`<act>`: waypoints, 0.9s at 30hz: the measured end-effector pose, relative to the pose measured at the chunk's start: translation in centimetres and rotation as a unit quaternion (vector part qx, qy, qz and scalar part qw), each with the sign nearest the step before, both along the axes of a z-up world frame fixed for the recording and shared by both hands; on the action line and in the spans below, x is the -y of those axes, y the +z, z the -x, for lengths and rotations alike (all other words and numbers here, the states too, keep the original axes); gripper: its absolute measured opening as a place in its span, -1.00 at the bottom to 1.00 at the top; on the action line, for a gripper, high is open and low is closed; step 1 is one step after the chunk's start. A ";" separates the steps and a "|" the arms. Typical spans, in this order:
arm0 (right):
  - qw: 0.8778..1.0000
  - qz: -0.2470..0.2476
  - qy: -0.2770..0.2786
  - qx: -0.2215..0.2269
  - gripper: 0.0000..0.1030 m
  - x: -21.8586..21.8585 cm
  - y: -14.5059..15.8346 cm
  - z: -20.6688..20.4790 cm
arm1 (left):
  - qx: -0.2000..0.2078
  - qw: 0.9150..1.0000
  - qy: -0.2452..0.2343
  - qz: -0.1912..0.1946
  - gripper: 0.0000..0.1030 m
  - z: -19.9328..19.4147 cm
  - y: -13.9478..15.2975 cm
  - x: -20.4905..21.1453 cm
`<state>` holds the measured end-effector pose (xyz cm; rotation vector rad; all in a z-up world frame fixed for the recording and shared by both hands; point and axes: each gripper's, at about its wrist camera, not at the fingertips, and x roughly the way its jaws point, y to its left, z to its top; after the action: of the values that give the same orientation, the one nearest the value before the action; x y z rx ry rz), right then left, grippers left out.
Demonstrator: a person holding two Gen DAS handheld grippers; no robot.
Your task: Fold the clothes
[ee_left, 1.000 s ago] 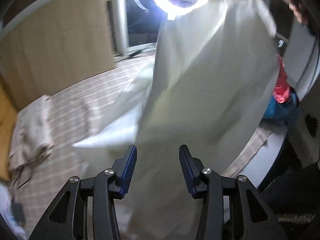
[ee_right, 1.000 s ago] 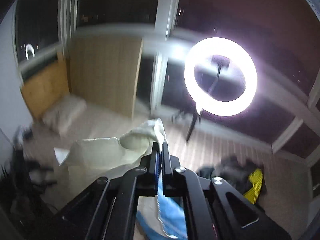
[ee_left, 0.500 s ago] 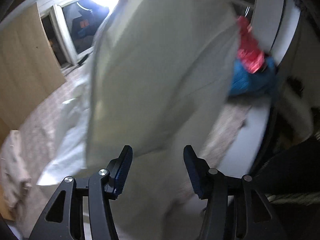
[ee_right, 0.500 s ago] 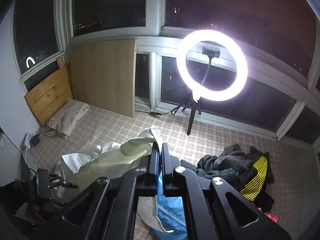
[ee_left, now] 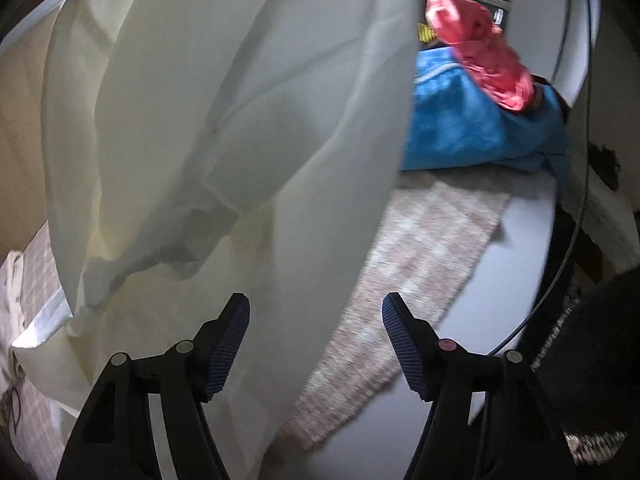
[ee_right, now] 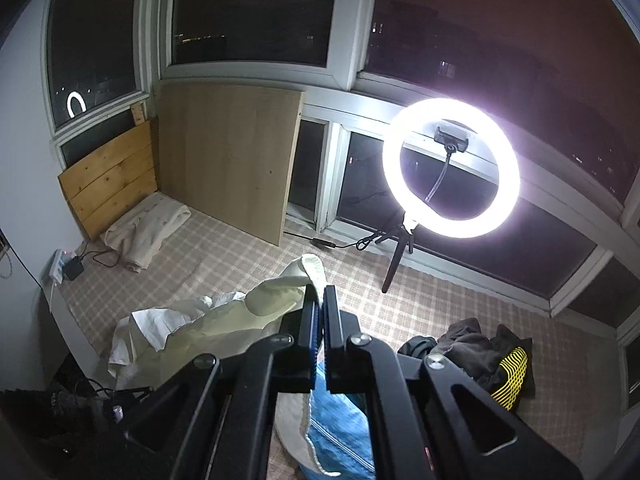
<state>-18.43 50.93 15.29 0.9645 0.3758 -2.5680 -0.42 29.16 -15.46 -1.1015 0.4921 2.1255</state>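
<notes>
A cream-white garment (ee_left: 224, 128) hangs in the air and fills most of the left wrist view. My left gripper (ee_left: 316, 320) is open just below it, its blue-padded fingers spread on either side of the hanging cloth without gripping it. In the right wrist view my right gripper (ee_right: 321, 304) is shut on the garment's ribbed edge (ee_right: 314, 272), held high above the floor; the rest of the cream cloth (ee_right: 192, 328) trails down to the lower left.
A blue garment (ee_left: 472, 120) with a pink one (ee_left: 480, 48) on top lies on the white round table (ee_left: 520, 248). A lit ring light (ee_right: 450, 168) stands on a tripod by the windows. Dark clothes (ee_right: 480, 352) and a folded cream blanket (ee_right: 148, 232) lie on the checked floor.
The left gripper has moved closer under the hanging garment and swung right, and its fingers have spread wider. The right gripper keeps its hold and has tilted slightly down and left.
</notes>
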 end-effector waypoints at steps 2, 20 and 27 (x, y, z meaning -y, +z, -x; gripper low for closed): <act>1.000 -0.002 0.001 -0.002 -0.97 0.1 0.2 -0.2 | 0.006 1.000 0.003 -0.016 0.19 0.3 0.0 0.4; 0.999 0.006 -0.026 0.022 -0.96 -4.2 -3.4 0.4 | 0.013 0.987 0.084 -0.135 -1.00 -0.7 10.1 10.1; 0.999 0.005 -0.034 0.033 -0.96 -5.6 -4.8 0.1 | 0.095 0.987 0.056 -0.120 -1.00 2.2 6.1 8.7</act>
<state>-18.52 56.57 10.48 1.0726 0.3182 -2.5884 -2.62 20.41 -9.32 -1.1993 0.0822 2.0826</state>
